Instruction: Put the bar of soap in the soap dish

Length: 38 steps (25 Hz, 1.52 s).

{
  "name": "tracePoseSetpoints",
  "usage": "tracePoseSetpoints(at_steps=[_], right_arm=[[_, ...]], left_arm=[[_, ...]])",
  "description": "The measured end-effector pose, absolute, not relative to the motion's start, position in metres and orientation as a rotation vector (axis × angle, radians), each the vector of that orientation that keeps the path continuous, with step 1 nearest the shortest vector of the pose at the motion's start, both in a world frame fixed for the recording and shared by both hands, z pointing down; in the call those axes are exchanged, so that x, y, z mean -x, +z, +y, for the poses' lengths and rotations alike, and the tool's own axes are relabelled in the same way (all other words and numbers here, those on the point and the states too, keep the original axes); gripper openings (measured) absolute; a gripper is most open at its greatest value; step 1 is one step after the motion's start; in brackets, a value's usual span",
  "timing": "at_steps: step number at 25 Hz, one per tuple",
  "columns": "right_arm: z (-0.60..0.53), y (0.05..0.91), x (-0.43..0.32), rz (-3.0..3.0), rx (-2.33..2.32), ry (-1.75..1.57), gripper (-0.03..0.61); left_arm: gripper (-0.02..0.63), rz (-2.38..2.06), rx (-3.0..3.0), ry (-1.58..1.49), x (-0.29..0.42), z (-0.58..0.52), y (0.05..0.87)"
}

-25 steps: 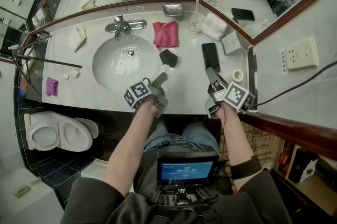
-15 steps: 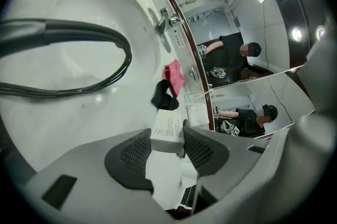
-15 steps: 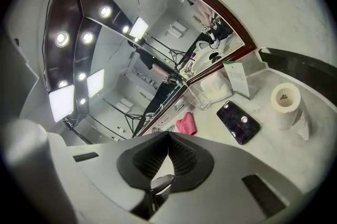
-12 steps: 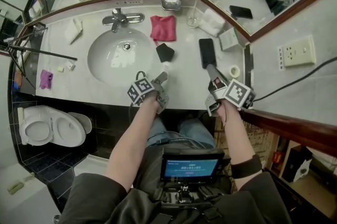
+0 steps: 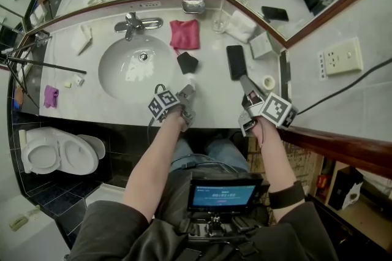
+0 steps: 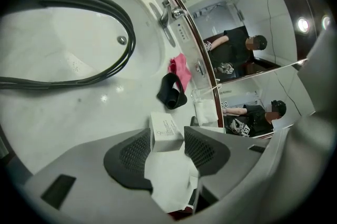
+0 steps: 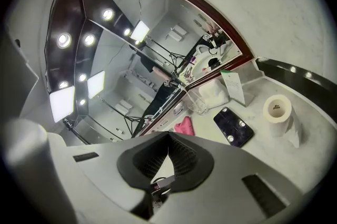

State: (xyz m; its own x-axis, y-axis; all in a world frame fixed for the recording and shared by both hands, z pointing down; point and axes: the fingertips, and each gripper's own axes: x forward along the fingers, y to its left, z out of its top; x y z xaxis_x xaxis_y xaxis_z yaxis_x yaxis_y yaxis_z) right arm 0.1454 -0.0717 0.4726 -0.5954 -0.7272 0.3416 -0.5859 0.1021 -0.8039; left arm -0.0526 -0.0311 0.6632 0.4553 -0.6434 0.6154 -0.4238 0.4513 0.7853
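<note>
In the head view the bar of soap [image 5: 191, 79], in its small white printed box, sits at the tips of the left gripper [image 5: 189, 90] near the front of the tabletop [image 5: 214, 97]. The soap dish [image 5: 193, 6] stands well apart at 12 o'clock from it, against the mirror ledge. On that line lie a black object [image 5: 187, 62] and a pink cloth [image 5: 184, 34]. A glass [image 5: 220, 22] stands near the dish at its 4 o'clock, and the basin [image 5: 116, 79] opens at 10 o'clock of the gripper. A low carry could therefore catch the black object or drag the cloth, a wide swing at the end could knock over the glass, and a dropped box would likely skid into the basin. The right gripper [image 5: 244, 81] rests at 3 o'clock of the left one, with a phone [image 5: 236, 62] just beyond its tips. In the left gripper view the jaws stand about half apart with the box between their very tips, and as far as I can judge a pad lies against each side. With so little of the box inside the pads, it may pivot or slip out once lifted or tilted. A white scrap [image 6: 168, 181] lies deeper between the jaws; I cannot tell what it is, and it might fall into the dish with the soap. A black cable [image 6: 105, 7] loops at 10 o'clock and could snag. In the right gripper view the jaws are closed together on nothing, so this gripper's only hazard is nudging the phone.
</note>
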Motion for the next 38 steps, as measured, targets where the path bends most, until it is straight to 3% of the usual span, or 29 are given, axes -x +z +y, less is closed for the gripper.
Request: tracePoseSetpoints(at_steps=[18,25,38], right_arm=[[-0.080,0.473,-0.143,2.186,1.314,-1.505,0.017],[-0.084,0.476,-0.146,2.176,1.338,-1.509,0.017],[-0.085,0.482,-0.149,2.200,1.372,-1.491,0.017]], left_arm=[[0.208,-1.148,-1.274,-0.187,0.061,-0.045,0.625],[0.000,-1.200,-1.422,-0.168,0.082,-0.055,0.582],[0.000,-1.225,-1.779,-0.162,0.097,-0.074,0.474]])
